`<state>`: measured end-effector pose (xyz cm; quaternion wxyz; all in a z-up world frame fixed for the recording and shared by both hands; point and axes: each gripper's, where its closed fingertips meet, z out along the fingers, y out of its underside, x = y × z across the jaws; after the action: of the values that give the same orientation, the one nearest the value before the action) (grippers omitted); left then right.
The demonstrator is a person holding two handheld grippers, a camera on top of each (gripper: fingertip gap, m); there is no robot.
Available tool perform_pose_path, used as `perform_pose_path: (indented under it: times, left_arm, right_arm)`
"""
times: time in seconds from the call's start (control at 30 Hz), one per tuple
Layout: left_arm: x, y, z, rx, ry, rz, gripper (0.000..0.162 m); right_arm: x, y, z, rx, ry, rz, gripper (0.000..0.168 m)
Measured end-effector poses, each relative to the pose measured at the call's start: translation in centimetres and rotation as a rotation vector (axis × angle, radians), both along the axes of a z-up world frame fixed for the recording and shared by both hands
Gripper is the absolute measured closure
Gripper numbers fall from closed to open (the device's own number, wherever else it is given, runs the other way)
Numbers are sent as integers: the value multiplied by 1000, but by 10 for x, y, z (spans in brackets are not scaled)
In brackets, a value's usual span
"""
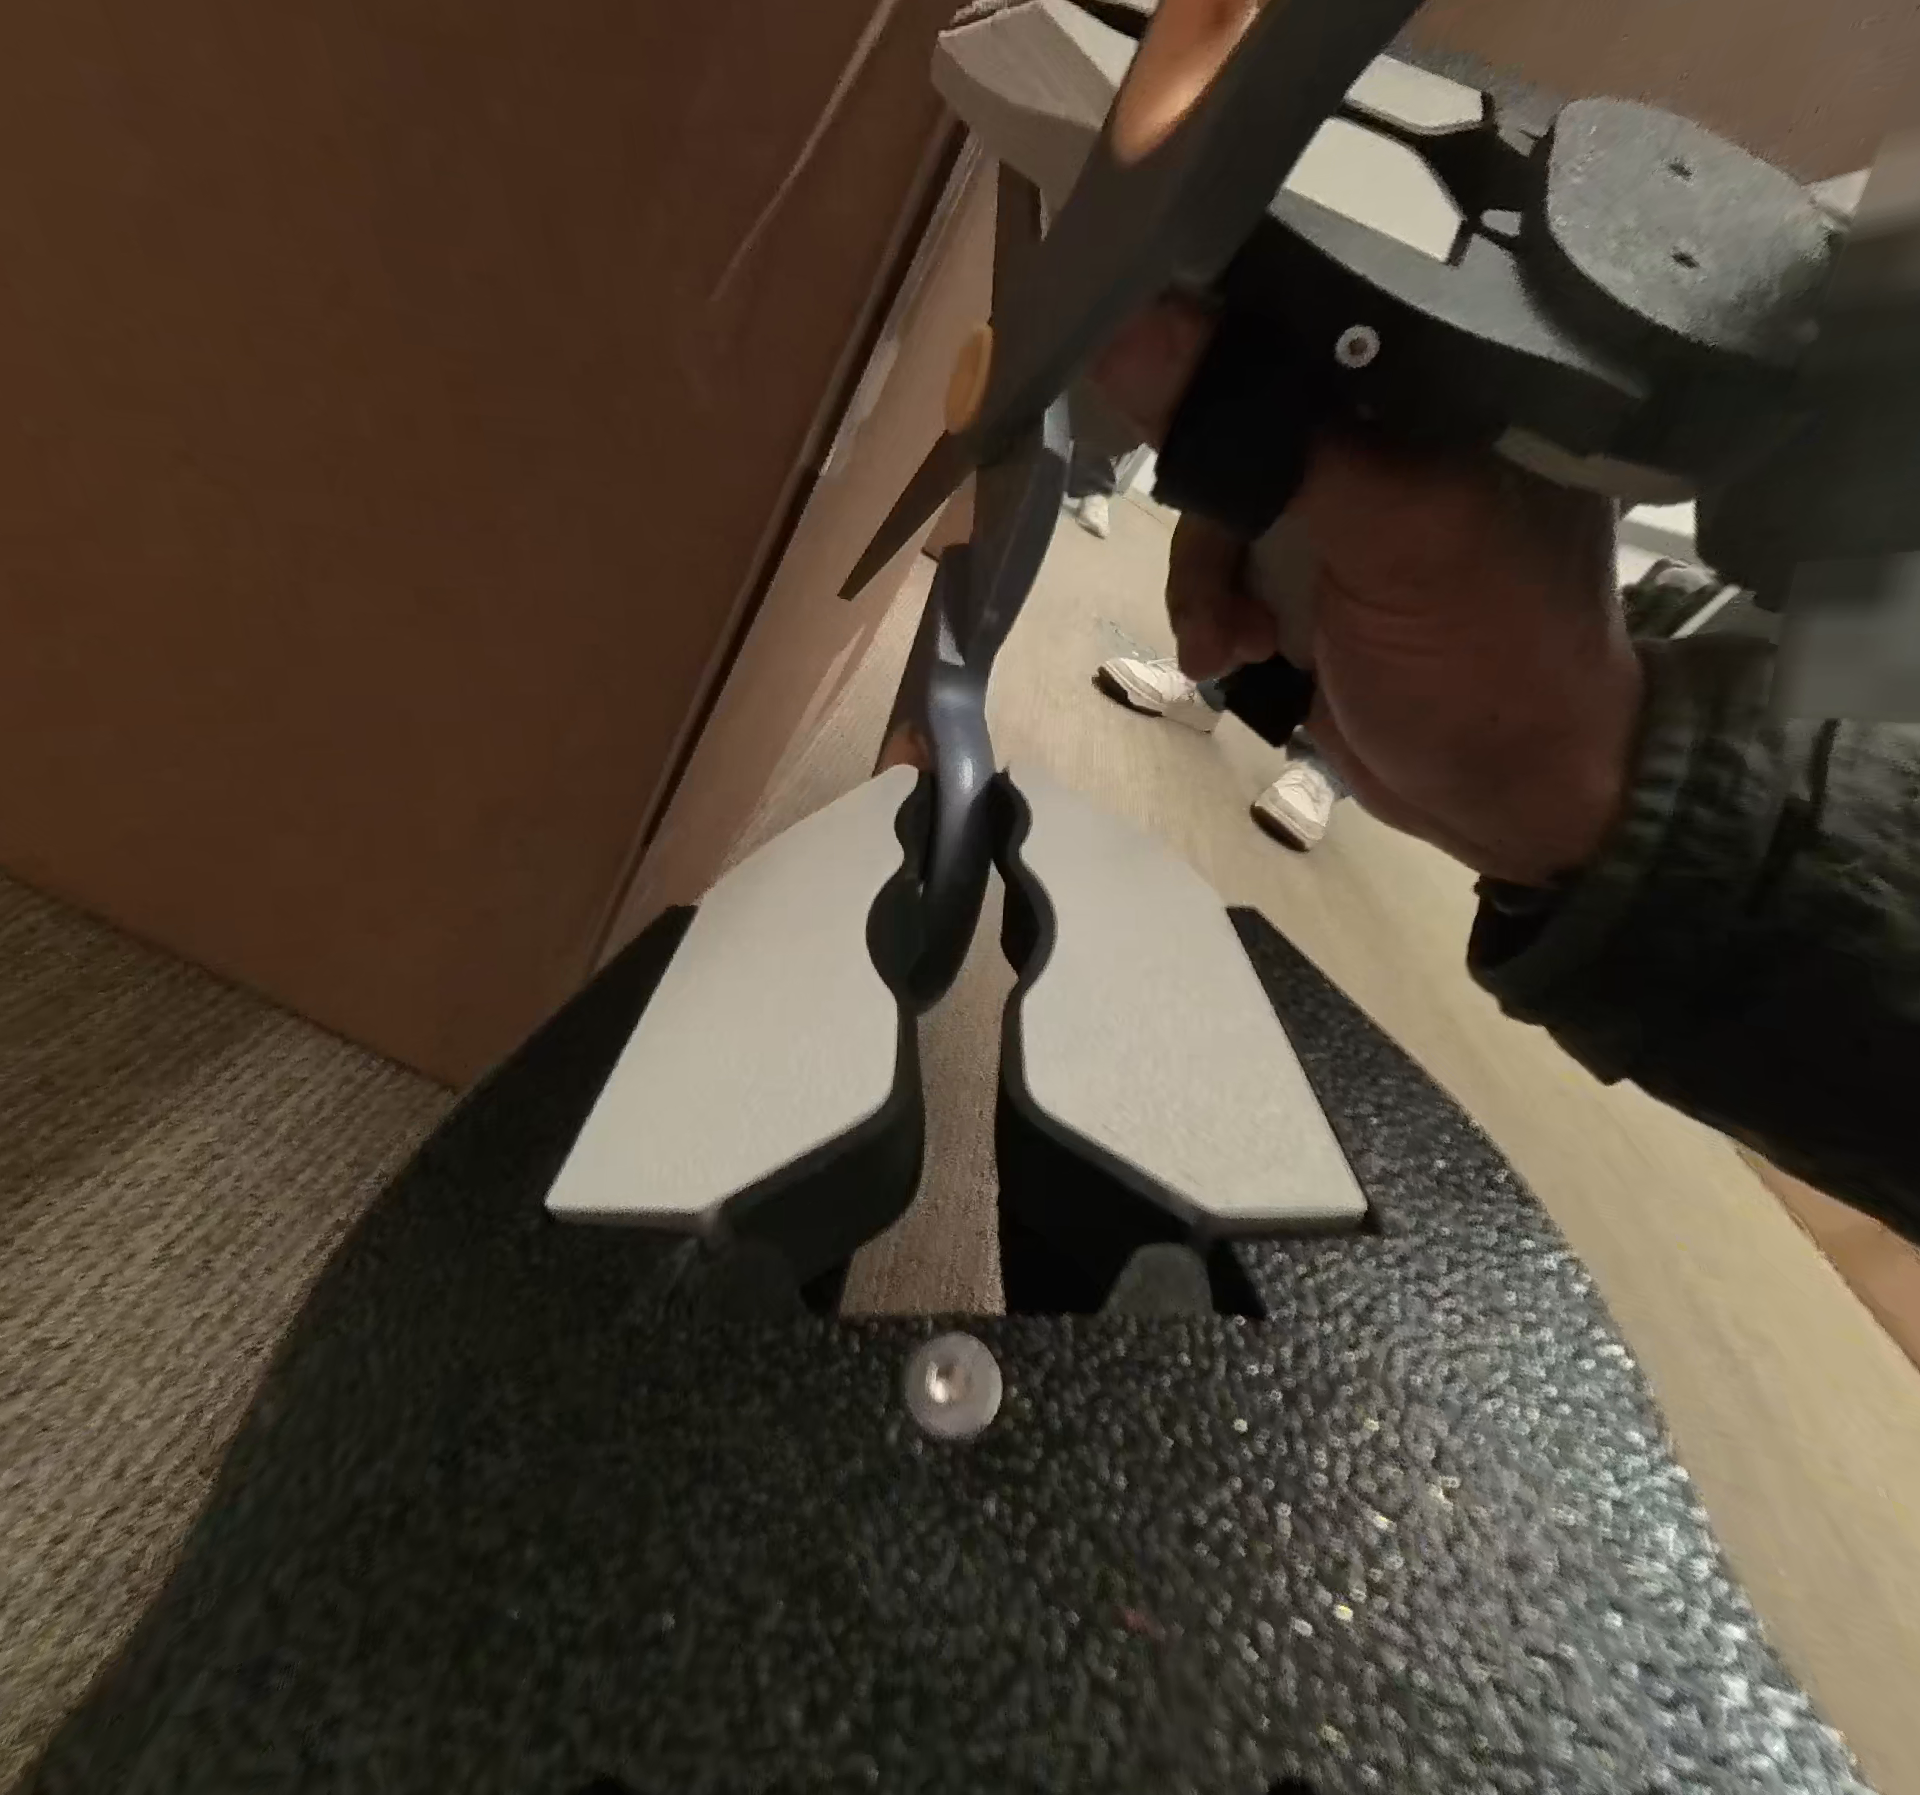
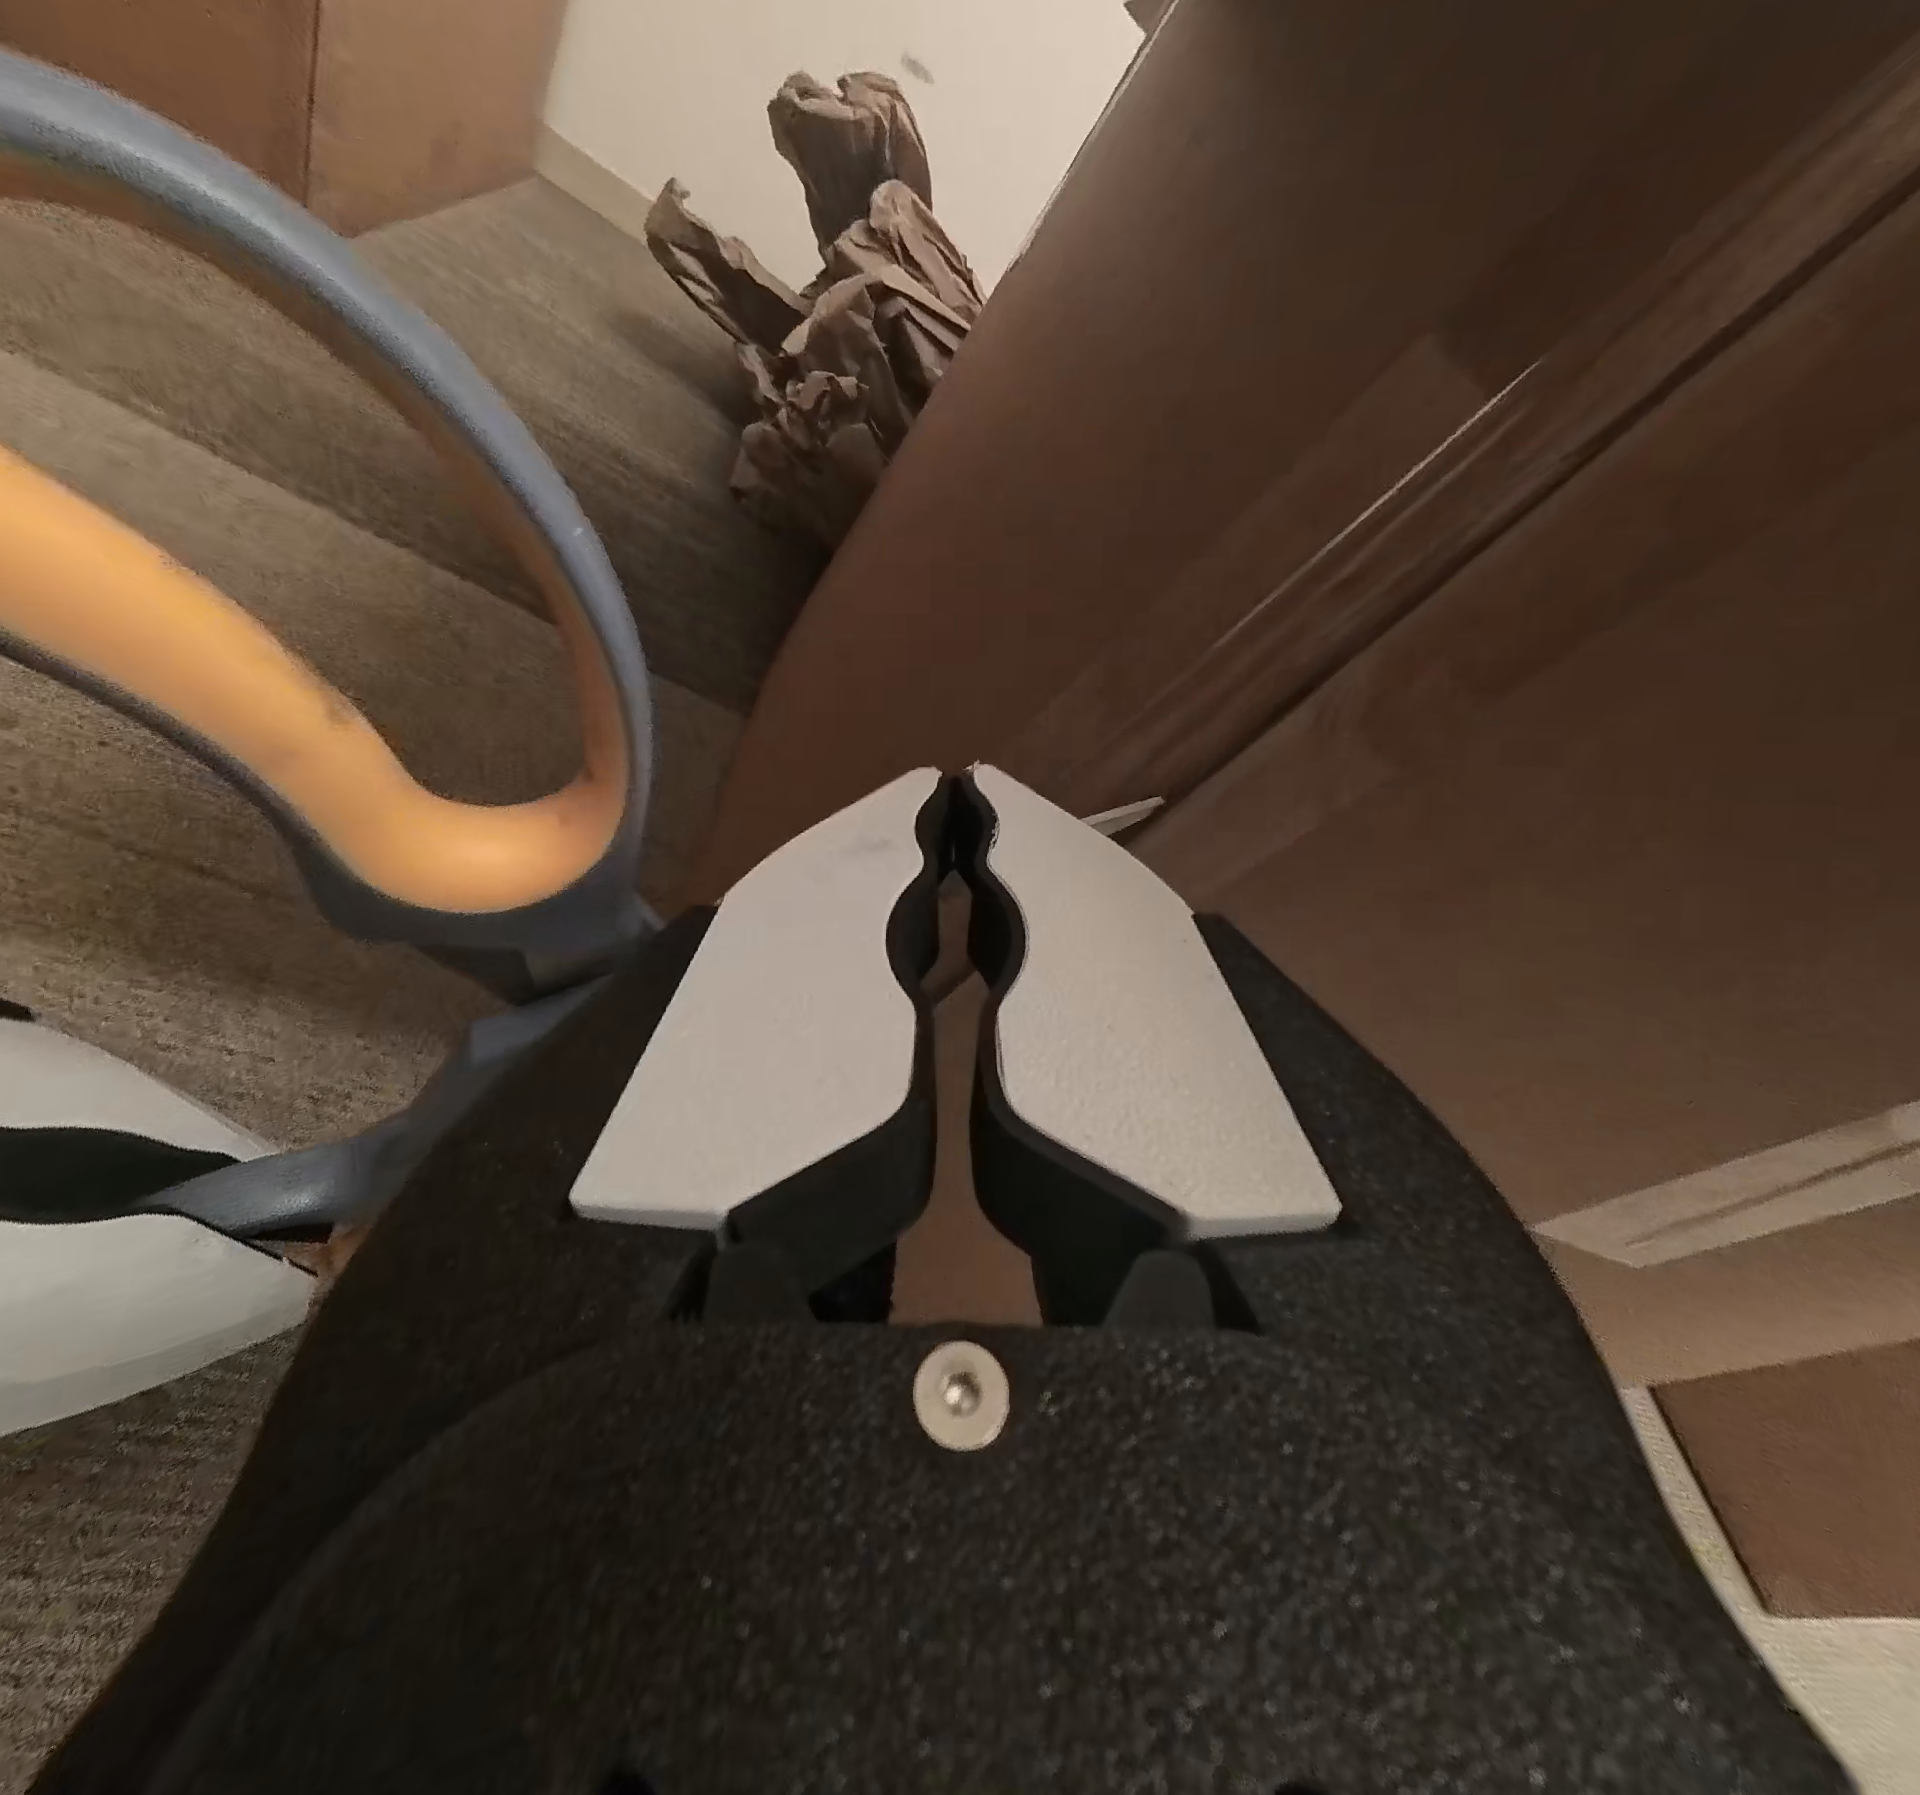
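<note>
Two grippers share one pair of grey-handled scissors with orange-lined finger loops and dark metal blades [image 1: 1003,498]. The scissors hang in the air against the edge of a large brown cardboard box [image 1: 416,395], which stands on the beige carpeted floor [image 1: 156,1174].

The left gripper [image 1: 956,810] is closed almost fully. Its grey pads pinch the narrow grey rim of the smaller loop, and only that thin band of plastic keeps them apart.

The right gripper [image 2: 956,789], carried by a hand [image 1: 1455,665] in a dark sleeve, has its tips drawn together with nothing visible between them. The larger loop [image 2: 416,706] curves just beside its left flank. Whether the loop presses on the gripper body cannot be told. The blades stand parted, their points at the box edge.

The scissors look light and rigid, with smooth plastic handles that could slide in a pinch. Because they are hinged, a grip on one loop probably leaves the other half free to swing. The loop rims look like the sound places to hold, and the blades are sharp and best avoided.

Crumpled brown packing paper [image 2: 852,291] lies on the floor past the box corner. White shoes [image 1: 1153,691] stand farther off.
</note>
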<state>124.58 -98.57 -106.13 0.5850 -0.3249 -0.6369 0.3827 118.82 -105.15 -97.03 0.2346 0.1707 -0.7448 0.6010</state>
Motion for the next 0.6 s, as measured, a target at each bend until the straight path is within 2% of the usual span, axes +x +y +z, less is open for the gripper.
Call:
perform_pose_path:
  times: [0.6]
  left_arm:
    - [3,7,-34,33,-48,-35,153]
  right_arm:
    - [2,-1,-38,-6,5,26,168]
